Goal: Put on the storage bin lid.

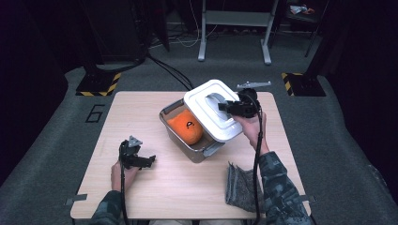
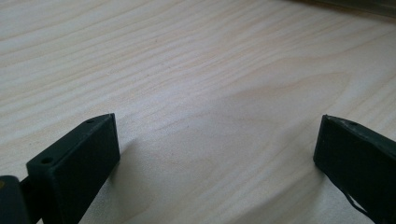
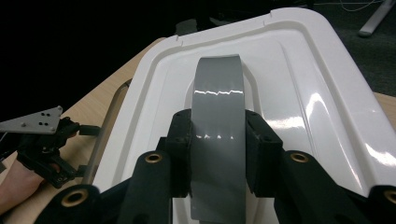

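Observation:
A white lid [image 1: 210,108] hangs tilted above the right half of a clear plastic box [image 1: 180,137] in the middle of the table. My right gripper [image 1: 224,107] is shut on the lid's grey handle [image 3: 217,121], with a pad pressed on each side of it. Inside the box lies an orange plush toy [image 1: 186,126] with a small dark mark. My left gripper [image 1: 149,161] rests on the wooden table [image 1: 155,187] at the front left, held by a hand, its black jaws wide apart over bare wood with nothing between its fingertips [image 2: 88,154].
A grey cloth [image 1: 240,186] lies at the table's front right, beside the right forearm. The box's grey latch [image 1: 215,149] sticks out at its near corner. Dark floor, metal stand legs and cables surround the table.

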A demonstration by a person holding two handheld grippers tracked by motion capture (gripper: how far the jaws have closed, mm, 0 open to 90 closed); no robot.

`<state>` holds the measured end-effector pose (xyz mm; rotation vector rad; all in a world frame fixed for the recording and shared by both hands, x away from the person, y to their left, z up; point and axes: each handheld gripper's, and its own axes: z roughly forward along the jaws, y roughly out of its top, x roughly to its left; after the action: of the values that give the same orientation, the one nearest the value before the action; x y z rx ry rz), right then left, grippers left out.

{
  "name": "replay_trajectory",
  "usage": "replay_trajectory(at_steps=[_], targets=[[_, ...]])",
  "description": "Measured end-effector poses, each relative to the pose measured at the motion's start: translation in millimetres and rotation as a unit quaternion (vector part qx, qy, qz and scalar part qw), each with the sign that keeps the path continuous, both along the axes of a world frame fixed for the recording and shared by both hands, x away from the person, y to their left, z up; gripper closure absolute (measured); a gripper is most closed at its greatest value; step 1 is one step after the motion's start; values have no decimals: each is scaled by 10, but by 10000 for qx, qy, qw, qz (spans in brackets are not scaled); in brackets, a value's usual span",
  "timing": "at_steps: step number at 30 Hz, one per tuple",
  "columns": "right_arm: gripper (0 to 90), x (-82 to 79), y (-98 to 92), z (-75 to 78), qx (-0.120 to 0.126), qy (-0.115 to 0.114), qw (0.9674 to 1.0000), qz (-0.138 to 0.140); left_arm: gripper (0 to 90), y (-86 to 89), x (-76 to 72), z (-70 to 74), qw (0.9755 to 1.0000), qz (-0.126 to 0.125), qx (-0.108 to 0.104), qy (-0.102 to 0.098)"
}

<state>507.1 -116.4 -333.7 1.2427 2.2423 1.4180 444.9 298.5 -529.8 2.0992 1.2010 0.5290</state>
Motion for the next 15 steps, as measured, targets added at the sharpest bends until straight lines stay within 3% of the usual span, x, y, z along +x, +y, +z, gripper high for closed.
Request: replay_trajectory(at_steps=[15], targets=[[666,49,444,-184,102,173,9991,380,0,-3,-2,-1,10000,12,-23,10]])
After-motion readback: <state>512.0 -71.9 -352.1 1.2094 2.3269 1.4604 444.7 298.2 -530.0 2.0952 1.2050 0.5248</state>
